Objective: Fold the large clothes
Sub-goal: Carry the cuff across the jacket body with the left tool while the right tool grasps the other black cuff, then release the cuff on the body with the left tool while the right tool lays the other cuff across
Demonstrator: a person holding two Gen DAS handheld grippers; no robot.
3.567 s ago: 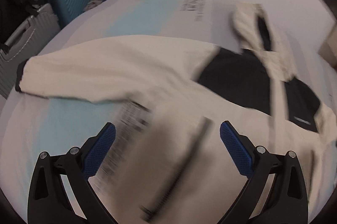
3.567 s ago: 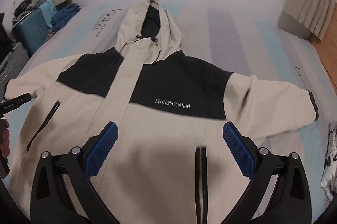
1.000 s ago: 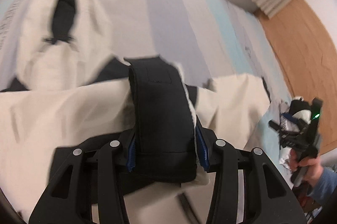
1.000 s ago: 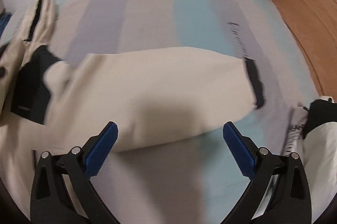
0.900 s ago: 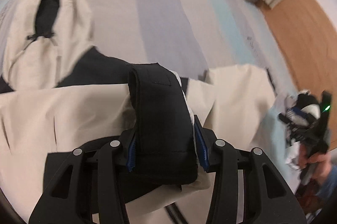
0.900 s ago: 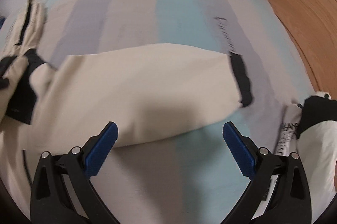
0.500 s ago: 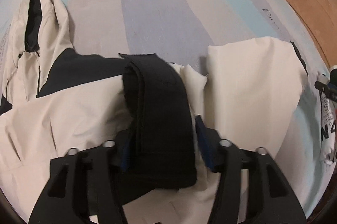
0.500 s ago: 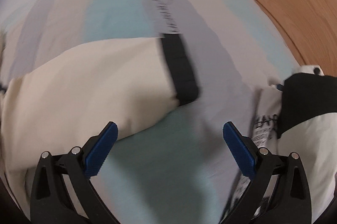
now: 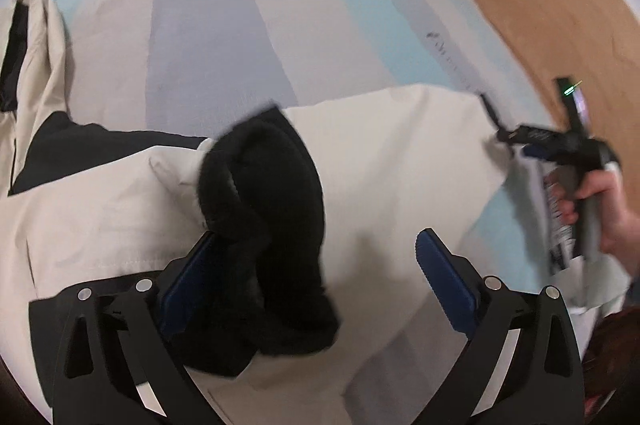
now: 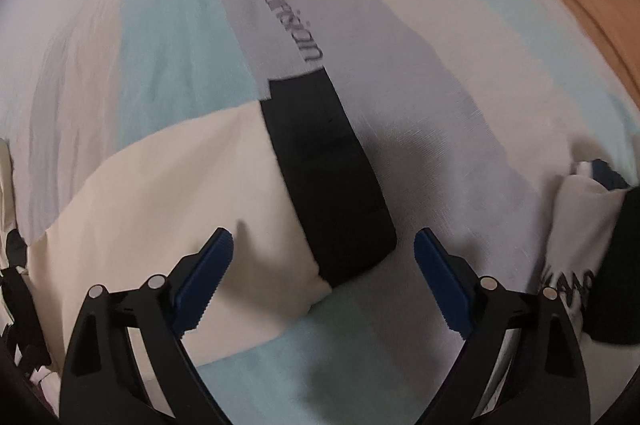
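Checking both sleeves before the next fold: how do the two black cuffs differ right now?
The left cuff is bunched, lying on the jacket body between the opening left gripper. The right cuff lies flat on the bedsheet, ahead of the closing right gripper. Neither is pinched.

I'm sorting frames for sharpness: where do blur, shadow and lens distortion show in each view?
Left wrist view: the black cuff and the other hand-held gripper are motion-smeared, and the fisheye bends the wooden floor into an arc. Right wrist view: sharper, the bedsheet lettering almost readable, a soft shadow beside the sleeve cuff, dark corners.
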